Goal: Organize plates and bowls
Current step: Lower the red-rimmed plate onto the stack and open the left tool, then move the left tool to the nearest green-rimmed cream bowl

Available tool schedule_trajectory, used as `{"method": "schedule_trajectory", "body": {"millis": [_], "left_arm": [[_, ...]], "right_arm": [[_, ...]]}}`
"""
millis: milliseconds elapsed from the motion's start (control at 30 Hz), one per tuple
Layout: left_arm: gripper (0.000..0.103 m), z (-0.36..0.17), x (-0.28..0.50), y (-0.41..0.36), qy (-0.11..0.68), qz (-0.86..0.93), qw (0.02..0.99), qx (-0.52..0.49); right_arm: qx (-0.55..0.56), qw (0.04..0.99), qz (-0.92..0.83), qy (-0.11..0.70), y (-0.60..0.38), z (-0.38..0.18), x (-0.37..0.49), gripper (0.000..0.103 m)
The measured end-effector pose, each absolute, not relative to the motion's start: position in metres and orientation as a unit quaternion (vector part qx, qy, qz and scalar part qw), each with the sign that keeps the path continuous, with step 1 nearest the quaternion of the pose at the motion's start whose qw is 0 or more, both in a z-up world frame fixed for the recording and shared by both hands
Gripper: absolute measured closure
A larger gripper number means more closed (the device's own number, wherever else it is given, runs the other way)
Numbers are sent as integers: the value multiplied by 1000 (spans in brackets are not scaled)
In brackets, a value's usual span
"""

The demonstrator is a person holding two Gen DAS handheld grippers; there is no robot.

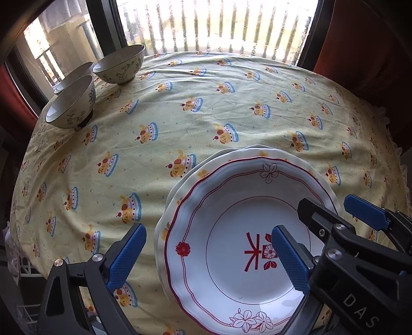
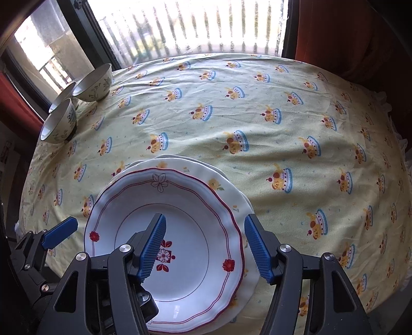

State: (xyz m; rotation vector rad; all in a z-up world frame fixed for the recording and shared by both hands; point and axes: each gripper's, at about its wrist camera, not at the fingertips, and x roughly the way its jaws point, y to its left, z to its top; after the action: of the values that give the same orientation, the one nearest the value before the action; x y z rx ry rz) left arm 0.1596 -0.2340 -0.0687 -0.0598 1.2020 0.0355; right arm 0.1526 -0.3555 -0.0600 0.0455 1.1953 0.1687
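Observation:
A white plate with a red rim line and red flowers [image 1: 226, 206] [image 2: 180, 206] lies on top of a small stack of plates, above a yellow-flowered plate [image 2: 219, 184]. My left gripper [image 1: 208, 257] is open and straddles the top plate's left rim, one pad over the cloth and one over the plate's middle. My right gripper [image 2: 206, 248] is open and straddles the right rim; neither pad presses on the plate. Three floral bowls [image 1: 69, 103] [image 2: 60, 122] stand apart at the far left, beside the window.
The stack sits near the front of a round table under a yellow cake-print cloth [image 1: 206, 103] [image 2: 283, 116]. A window with bars [image 1: 219, 23] and red curtains [image 1: 360, 38] lie behind the table. A wire rack [image 1: 23, 296] shows at the lower left.

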Motion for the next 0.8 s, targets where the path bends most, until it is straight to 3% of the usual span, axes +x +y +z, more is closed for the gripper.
{"method": "schedule_trajectory", "body": {"millis": [633, 800], "left_arm": [[8, -43, 189, -104, 546, -45, 836, -11], [15, -37, 204, -58, 524, -42, 850, 2]], "right_arm": [[41, 839, 36, 541, -230, -36, 161, 34], [50, 848, 19, 527, -183, -29, 175, 34]]}}
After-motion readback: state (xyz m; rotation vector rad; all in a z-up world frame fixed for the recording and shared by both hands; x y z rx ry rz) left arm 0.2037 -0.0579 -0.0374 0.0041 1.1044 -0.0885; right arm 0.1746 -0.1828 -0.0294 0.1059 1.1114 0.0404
